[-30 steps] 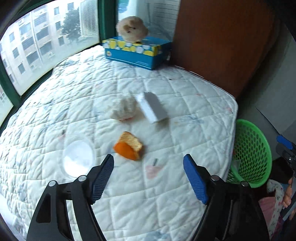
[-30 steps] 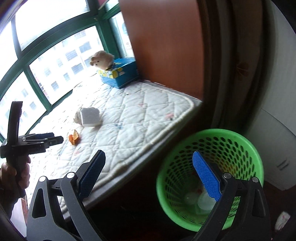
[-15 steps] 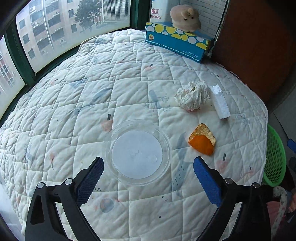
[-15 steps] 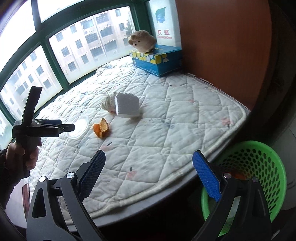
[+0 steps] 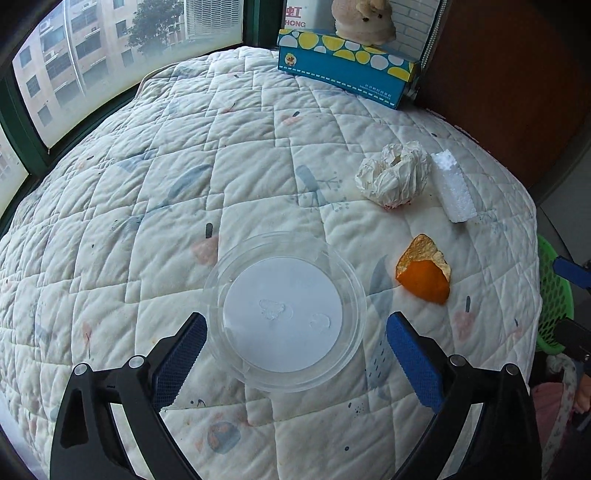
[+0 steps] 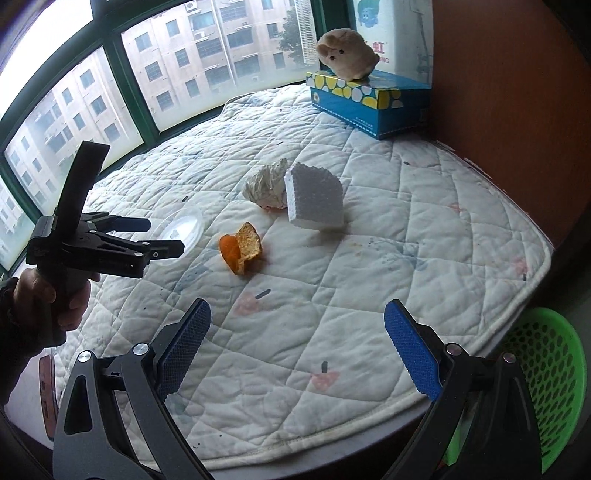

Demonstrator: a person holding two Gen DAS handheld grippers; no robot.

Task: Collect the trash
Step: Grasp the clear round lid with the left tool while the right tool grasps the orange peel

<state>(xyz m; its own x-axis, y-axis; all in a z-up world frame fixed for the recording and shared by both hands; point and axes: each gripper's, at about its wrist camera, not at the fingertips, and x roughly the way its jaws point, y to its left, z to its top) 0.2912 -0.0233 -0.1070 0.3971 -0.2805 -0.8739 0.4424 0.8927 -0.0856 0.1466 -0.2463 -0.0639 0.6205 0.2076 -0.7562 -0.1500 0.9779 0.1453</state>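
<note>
- The left tool (image 5: 293, 349) hung over the quilted window-seat mattress (image 5: 155, 206), tilted downward, gripped by a hand (image 6: 48, 295) seen at the left edge of the right wrist view
- Its jaws had just been opening and stood wide, one blue pad on each side of a clear plastic lid (image 5: 286, 310); neither pad pressed on the rim, and the lid lay flat on the quilt
- Just right of the lid lay a piece of orange peel (image 5: 424, 275), orange side partly up
- Beyond the peel sat a crumpled white tissue (image 5: 393, 177), and touching or just beside it on the right a white foam block (image 5: 452, 190)
- At the far end by the window stood a blue and yellow tissue box (image 5: 347, 72) with a beige plush toy (image 5: 364, 16) on top
- The right tool (image 6: 297, 352) was spread wide and held nothing, above the near edge of the mattress, the peel and foam block ahead of it
- A green mesh basket (image 6: 546, 373) stood below the mattress edge at the far right
</note>
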